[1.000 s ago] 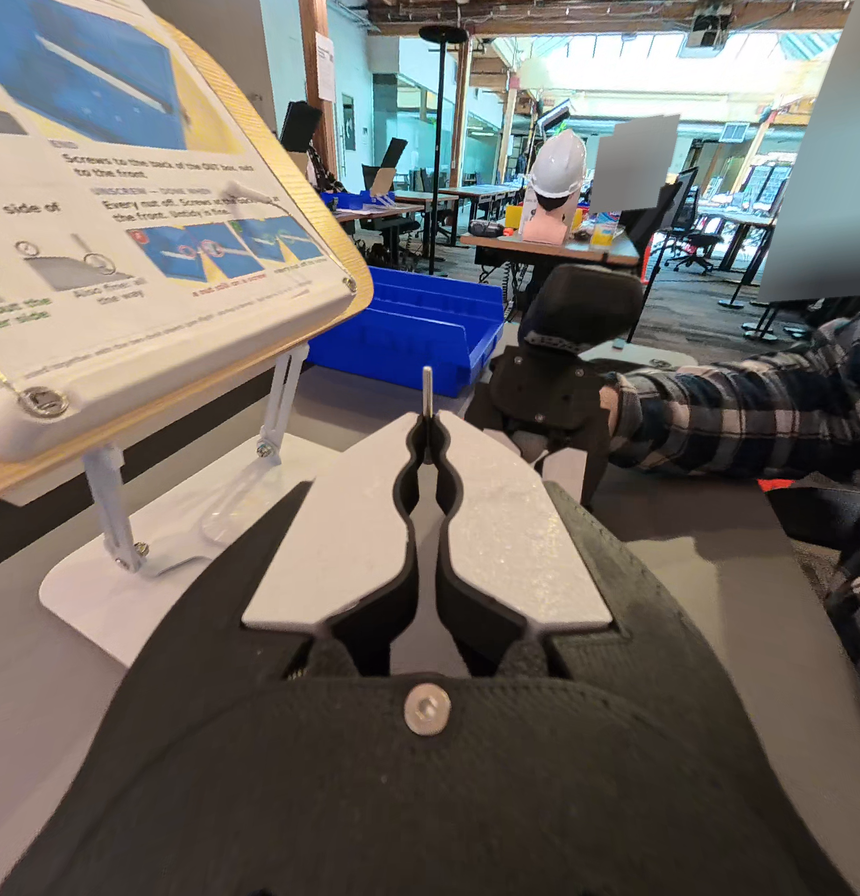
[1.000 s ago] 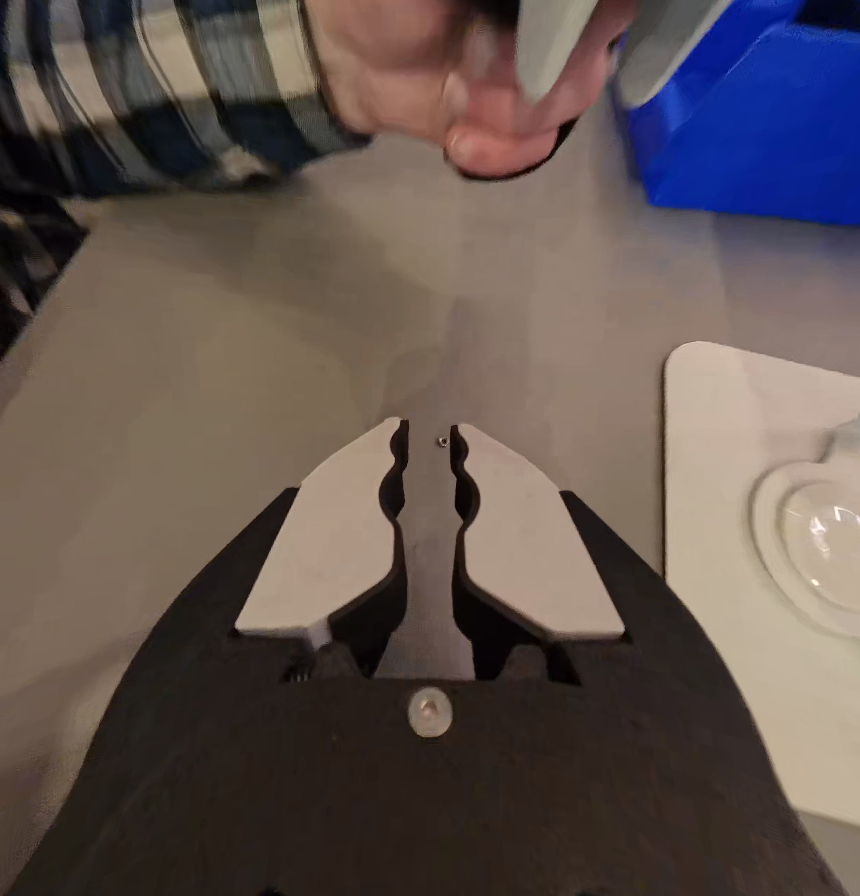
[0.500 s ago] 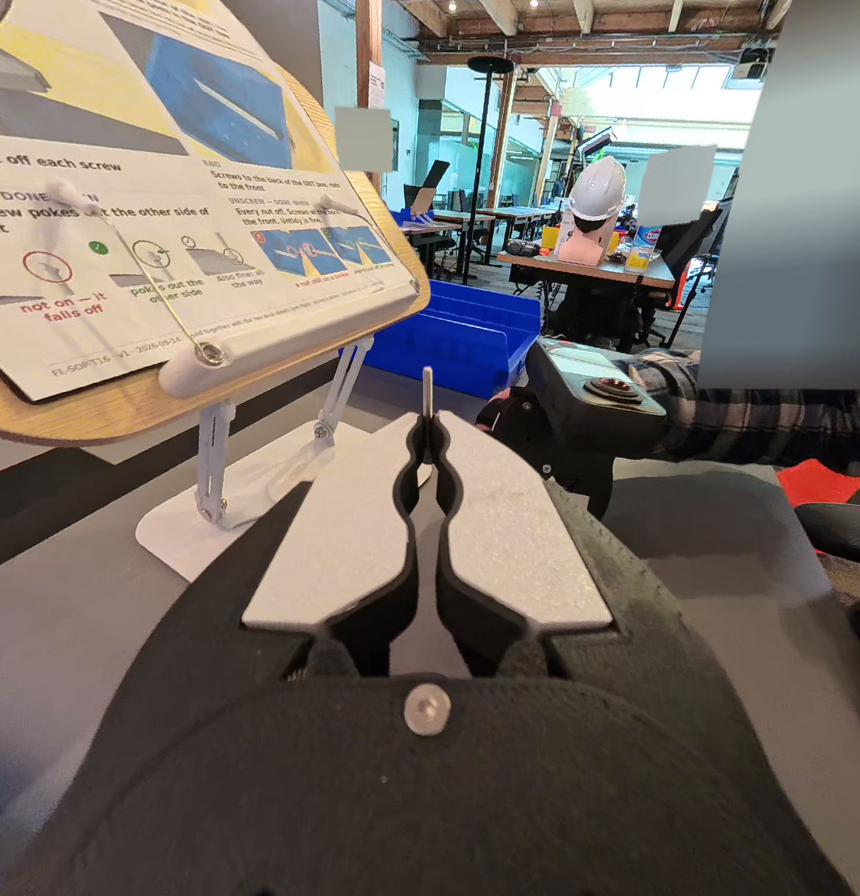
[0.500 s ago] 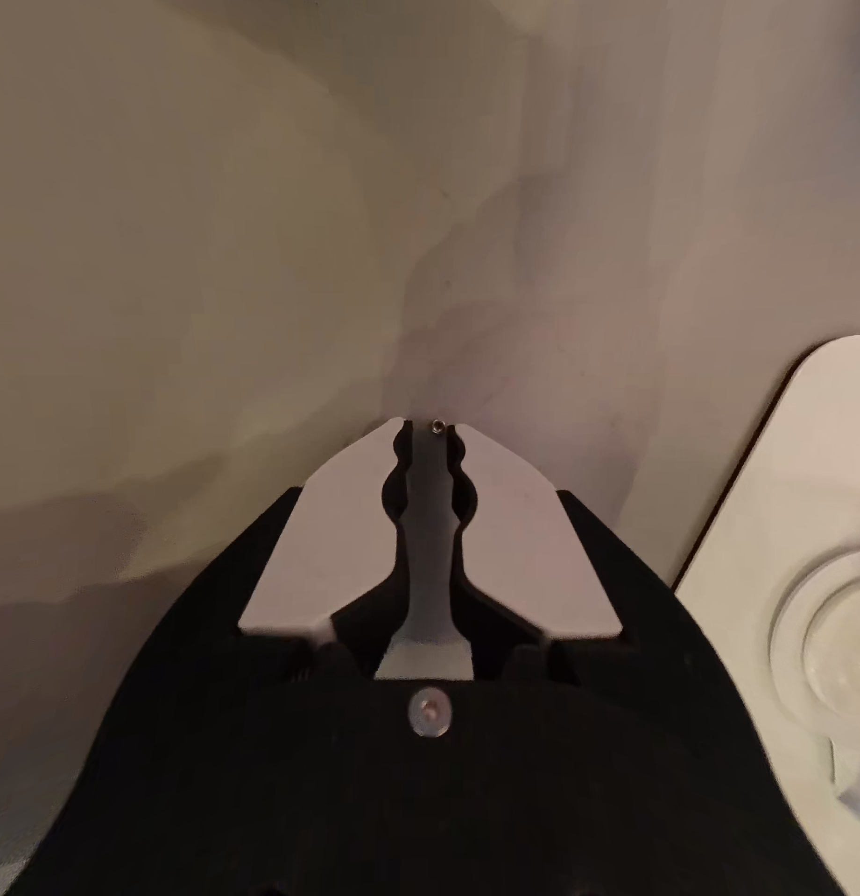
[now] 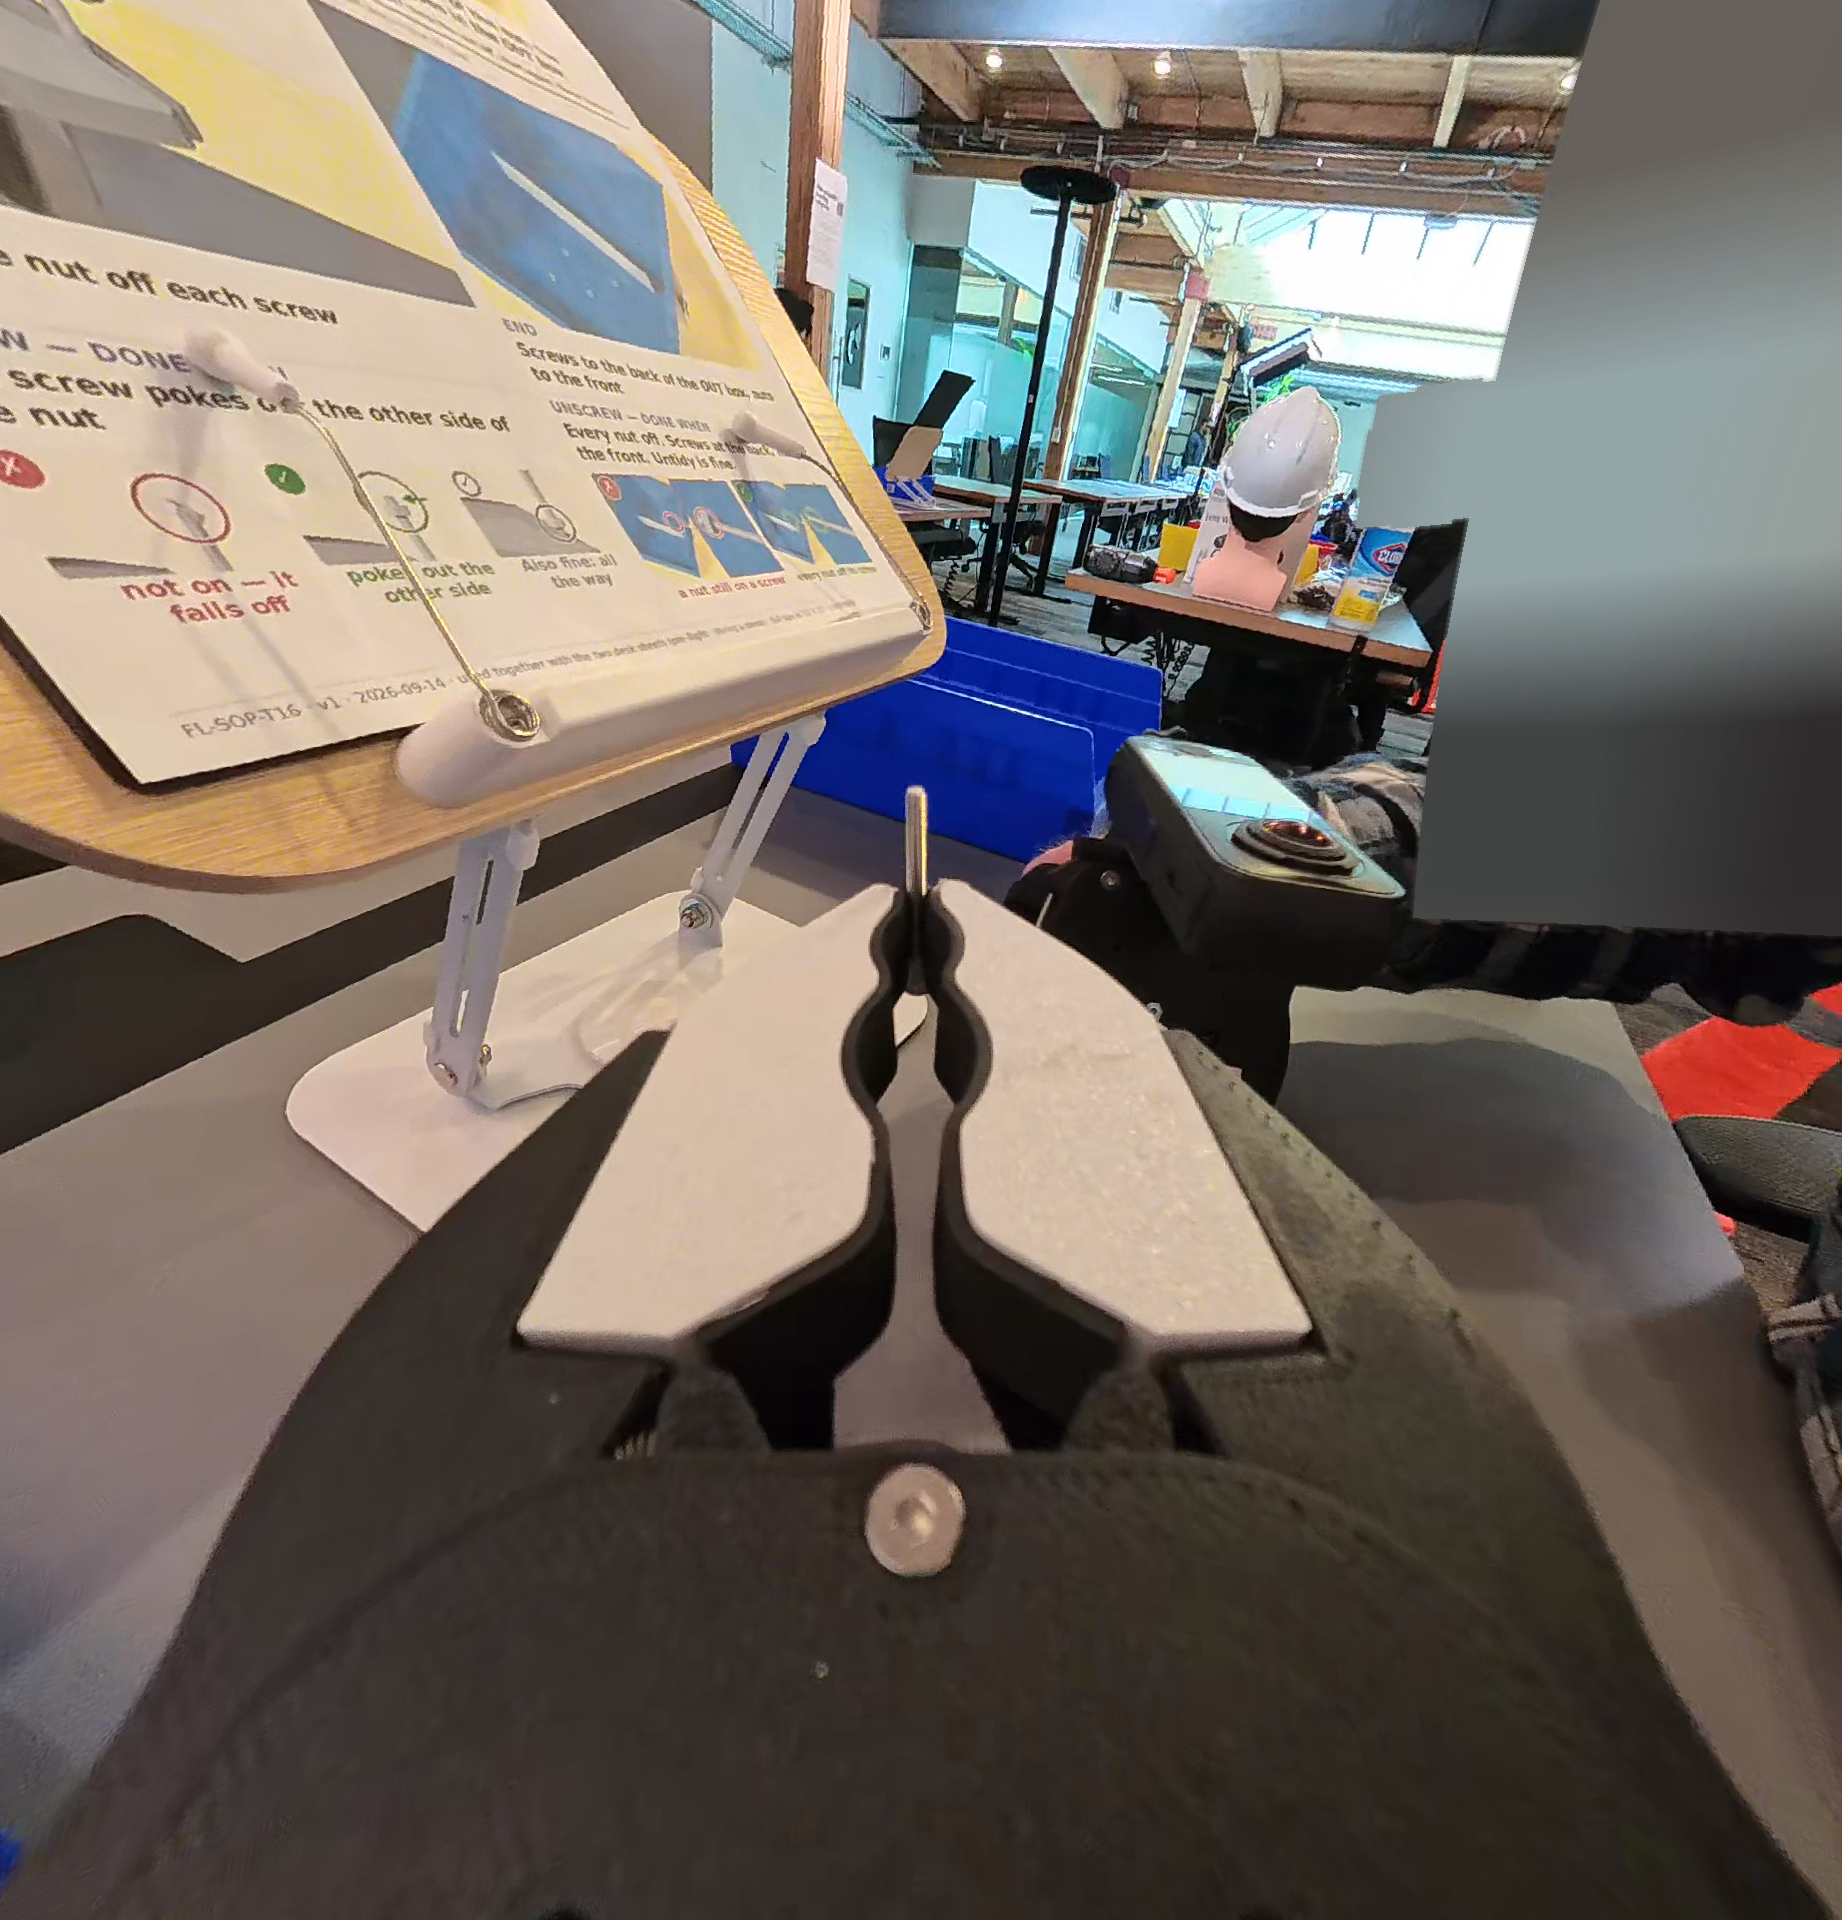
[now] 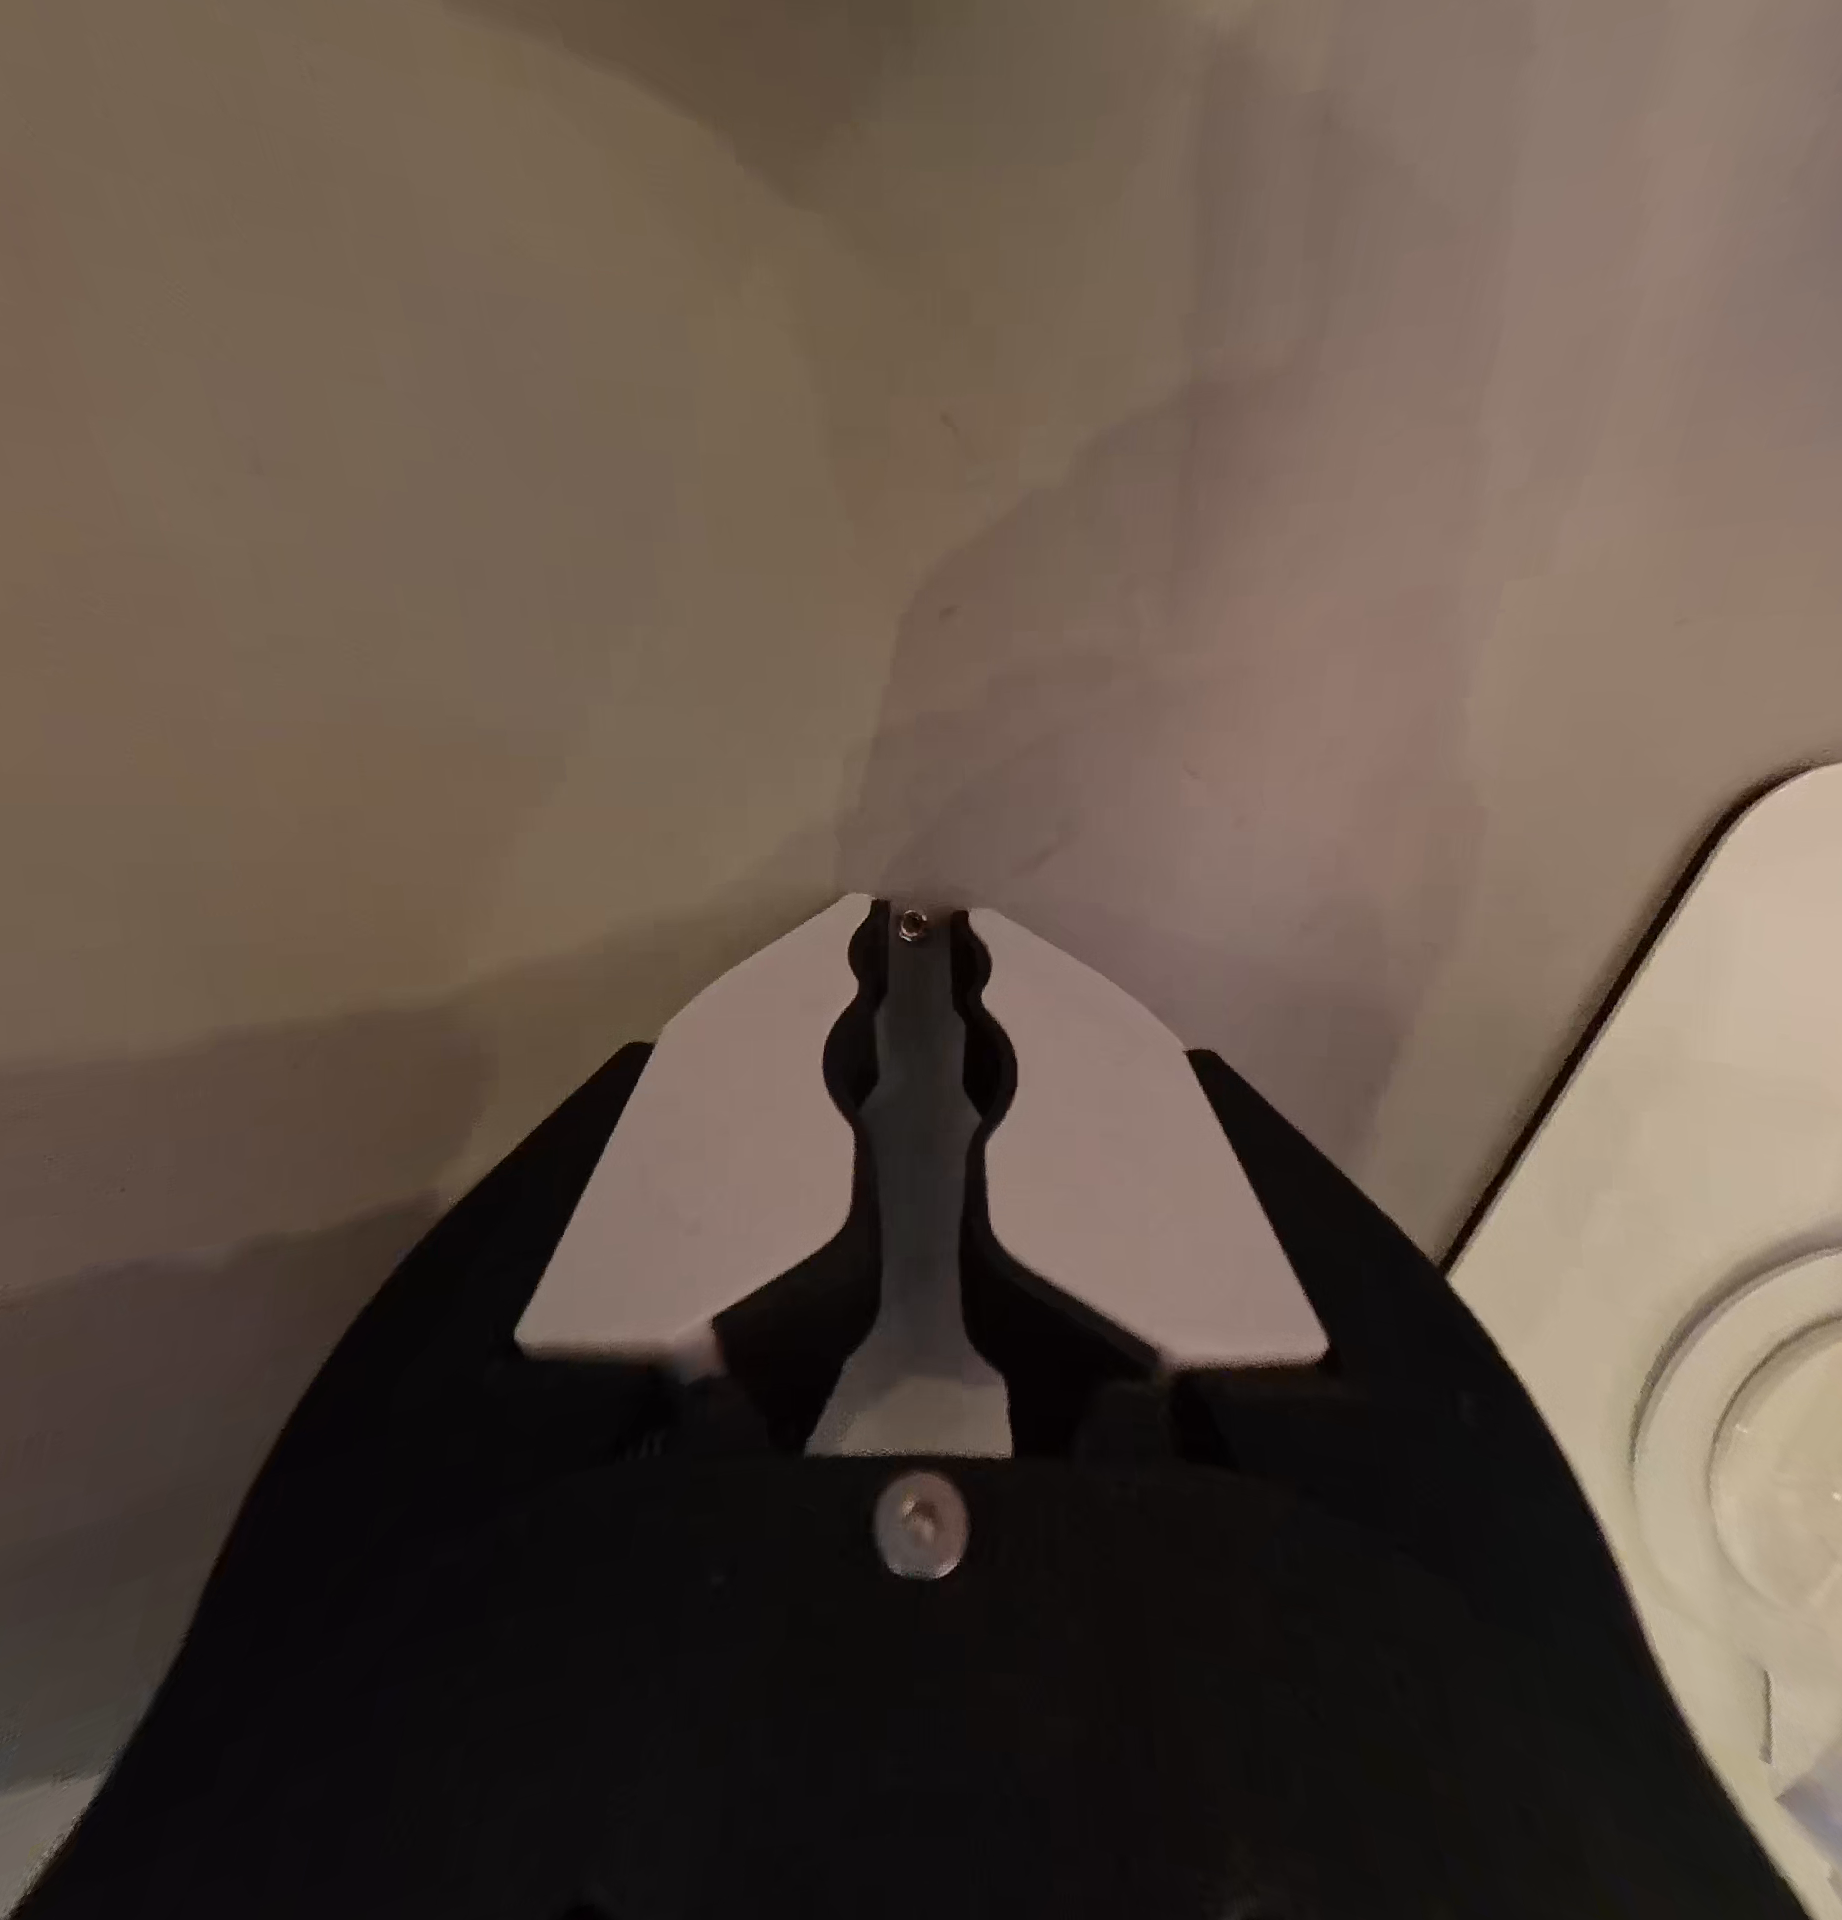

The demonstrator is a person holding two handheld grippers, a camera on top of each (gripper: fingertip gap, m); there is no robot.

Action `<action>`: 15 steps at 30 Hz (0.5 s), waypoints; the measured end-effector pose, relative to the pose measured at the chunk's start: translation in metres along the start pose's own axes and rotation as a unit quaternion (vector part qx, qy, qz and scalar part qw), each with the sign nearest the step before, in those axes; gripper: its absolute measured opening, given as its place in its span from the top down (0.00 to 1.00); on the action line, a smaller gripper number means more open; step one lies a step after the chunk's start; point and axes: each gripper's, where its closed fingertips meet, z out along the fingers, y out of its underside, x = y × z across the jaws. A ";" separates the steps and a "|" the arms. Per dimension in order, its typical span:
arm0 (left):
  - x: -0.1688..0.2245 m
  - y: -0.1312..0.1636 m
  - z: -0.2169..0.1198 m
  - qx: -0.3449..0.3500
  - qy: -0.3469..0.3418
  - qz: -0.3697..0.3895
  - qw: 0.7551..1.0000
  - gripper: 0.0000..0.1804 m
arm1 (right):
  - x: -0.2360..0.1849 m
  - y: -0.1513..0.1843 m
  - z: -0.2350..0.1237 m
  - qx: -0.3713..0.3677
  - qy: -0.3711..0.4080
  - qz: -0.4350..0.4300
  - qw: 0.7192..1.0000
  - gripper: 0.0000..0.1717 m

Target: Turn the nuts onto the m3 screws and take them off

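Your left gripper (image 5: 915, 906) is pinching a thin metal pin (image 5: 915, 831) upright at its tips, while your right gripper (image 6: 919, 914) is hanging slightly open around a tiny nut (image 6: 911, 924) lying between its fingertips on the grey table (image 6: 481, 520).

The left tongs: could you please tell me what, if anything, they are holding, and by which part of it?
The left tongs hold a thin metal screw upright, gripped by its lower end; the rest of the shaft stands clear above the tips.
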 end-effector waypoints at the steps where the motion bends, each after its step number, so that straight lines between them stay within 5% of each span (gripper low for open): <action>1: 0.001 0.000 0.000 0.001 0.002 -0.001 1.000 1.00 | 0.000 0.000 0.000 -0.002 -0.003 -0.003 1.000 0.93; 15: 0.003 0.001 0.002 -0.002 0.009 0.000 1.000 1.00 | -0.001 0.000 0.000 -0.005 -0.019 -0.029 0.999 0.97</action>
